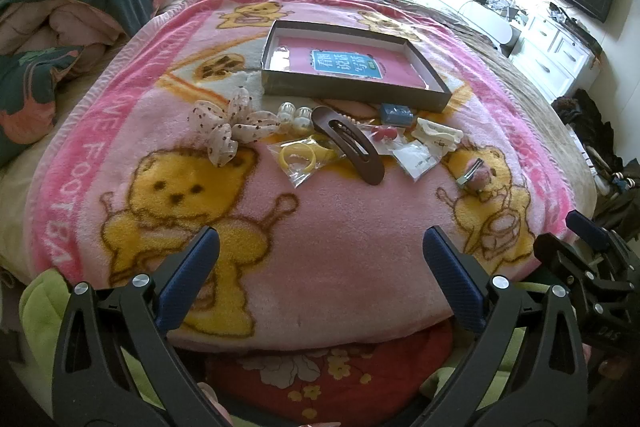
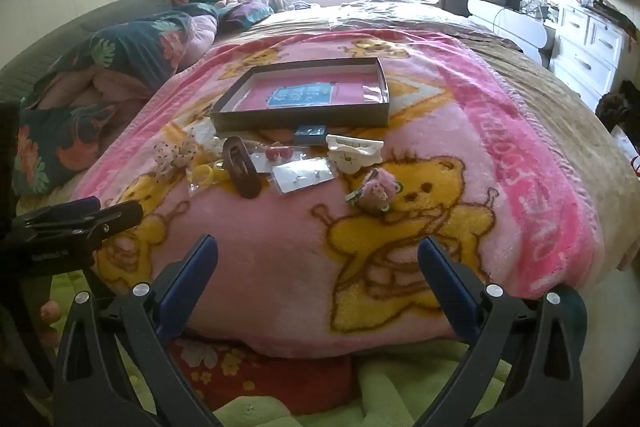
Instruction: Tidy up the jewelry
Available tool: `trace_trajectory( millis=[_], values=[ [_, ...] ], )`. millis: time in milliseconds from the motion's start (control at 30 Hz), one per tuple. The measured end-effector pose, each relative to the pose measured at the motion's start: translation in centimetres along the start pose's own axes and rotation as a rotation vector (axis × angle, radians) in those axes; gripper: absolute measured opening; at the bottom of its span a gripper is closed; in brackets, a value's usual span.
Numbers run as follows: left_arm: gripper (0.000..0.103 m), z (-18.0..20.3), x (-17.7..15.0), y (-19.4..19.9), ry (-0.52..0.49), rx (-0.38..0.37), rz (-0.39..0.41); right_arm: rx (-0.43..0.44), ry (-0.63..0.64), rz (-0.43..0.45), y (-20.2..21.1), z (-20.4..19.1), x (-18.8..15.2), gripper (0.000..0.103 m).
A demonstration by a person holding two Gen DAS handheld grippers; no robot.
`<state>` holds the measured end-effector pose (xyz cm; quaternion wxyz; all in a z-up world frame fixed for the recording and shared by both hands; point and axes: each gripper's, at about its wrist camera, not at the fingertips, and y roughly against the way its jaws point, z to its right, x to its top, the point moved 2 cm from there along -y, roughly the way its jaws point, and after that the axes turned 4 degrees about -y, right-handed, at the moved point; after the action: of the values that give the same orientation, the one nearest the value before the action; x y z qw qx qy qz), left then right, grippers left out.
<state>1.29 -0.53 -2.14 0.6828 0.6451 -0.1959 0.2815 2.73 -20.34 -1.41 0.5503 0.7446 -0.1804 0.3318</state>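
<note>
Pearl beads [image 1: 297, 116] plain only from the left, both claws [image 1: 320, 259] [image 2: 318, 259] spread and empty.

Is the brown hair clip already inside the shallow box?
No: the brown hair clip lies on the pink blanket in front of the shallow box, among the other accessories.

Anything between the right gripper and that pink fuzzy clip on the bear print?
Nothing visible. The right gripper hangs open over bare blanket, and the pink fuzzy clip lies alone beyond it, apart from the white claw clip and the bagged pieces.
</note>
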Motion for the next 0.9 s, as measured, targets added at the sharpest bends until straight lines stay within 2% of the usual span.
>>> trace_trajectory(
  millis=[900],
  values=[
    [0.095,-0.12,0.00,0.00,0.001,-0.003,0.000,0.001,0.000,0.004,0.03,0.20,0.10,0.099]
  ],
)
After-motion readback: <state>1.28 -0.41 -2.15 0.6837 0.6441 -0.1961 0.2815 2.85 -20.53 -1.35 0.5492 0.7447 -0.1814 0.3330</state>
